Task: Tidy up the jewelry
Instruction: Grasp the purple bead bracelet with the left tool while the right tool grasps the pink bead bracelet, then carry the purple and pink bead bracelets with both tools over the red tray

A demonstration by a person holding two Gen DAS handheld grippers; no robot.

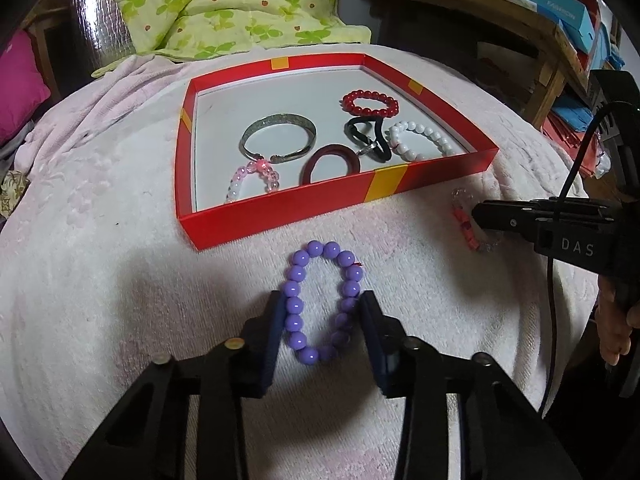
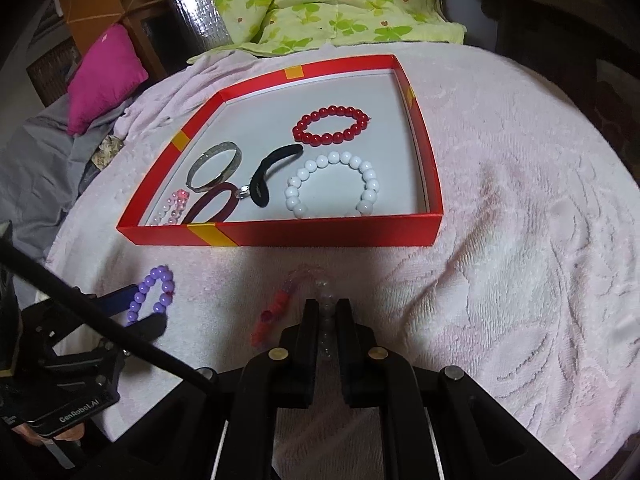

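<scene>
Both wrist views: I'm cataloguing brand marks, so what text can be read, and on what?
"DAS": on the right gripper body, left wrist view.
"GenRobot.AI": on the left gripper body, right wrist view.
"FASHION": on a blue box on the shelf, small but legible.
Red box: yellow patches, no text.

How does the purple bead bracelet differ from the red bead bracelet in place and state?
The purple bead bracelet lies on the white blanket, outside the red box; the red bead bracelet rests inside it. The purple one is squeezed narrow between the left gripper fingers; the red one lies untouched. Both are loops of round glossy beads.
</scene>
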